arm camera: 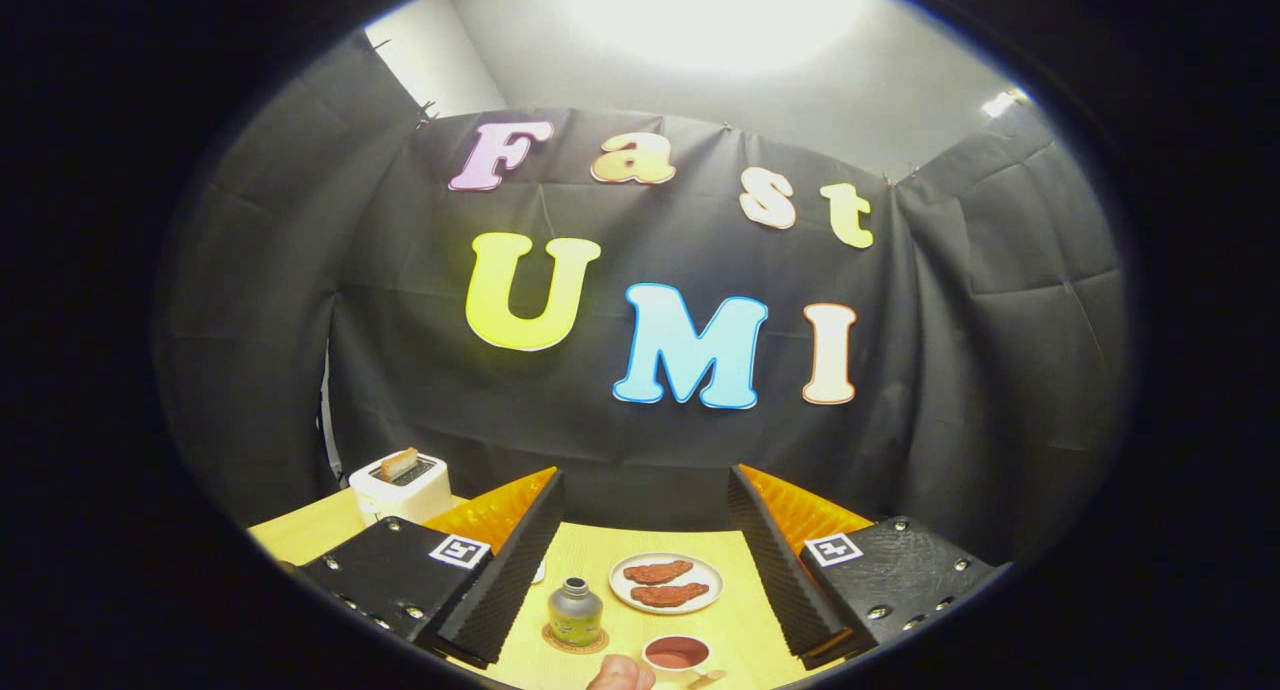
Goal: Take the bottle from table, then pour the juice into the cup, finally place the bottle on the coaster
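A small grey bottle (575,610) with a green label and a dark cap stands upright on a round brown coaster (577,643) on the wooden table (600,548). It sits between my fingers, close to the left one, and neither finger touches it. To its right a white cup (677,655) holds reddish juice. My gripper (645,475) is open wide and raised above the table, with nothing between its fingers.
A white plate (665,582) with two brown pieces of meat lies just beyond the cup. A white toaster (400,487) with a slice of toast (398,462) stands at the far left. Part of a person's hand (620,675) shows beside the cup.
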### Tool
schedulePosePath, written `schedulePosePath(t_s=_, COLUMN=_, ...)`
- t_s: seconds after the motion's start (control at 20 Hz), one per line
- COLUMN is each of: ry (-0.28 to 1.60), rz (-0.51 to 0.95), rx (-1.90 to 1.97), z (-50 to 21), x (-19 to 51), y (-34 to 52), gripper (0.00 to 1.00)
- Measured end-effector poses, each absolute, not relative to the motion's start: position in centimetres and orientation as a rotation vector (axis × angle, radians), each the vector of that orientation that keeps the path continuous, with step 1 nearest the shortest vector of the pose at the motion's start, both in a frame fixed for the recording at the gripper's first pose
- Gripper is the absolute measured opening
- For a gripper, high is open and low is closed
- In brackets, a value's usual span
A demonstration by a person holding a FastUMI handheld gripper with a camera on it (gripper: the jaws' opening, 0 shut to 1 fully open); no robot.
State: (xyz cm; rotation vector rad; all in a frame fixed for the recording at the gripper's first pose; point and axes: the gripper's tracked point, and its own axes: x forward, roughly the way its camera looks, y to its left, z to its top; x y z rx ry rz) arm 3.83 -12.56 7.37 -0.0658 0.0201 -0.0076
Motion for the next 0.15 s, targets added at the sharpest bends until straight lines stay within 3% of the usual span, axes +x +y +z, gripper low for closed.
schedulePosePath(t_s=0.15, ry=0.010, rz=0.005, rx=-0.036, z=6.5, x=3.9, y=-15.1, gripper=0.99)
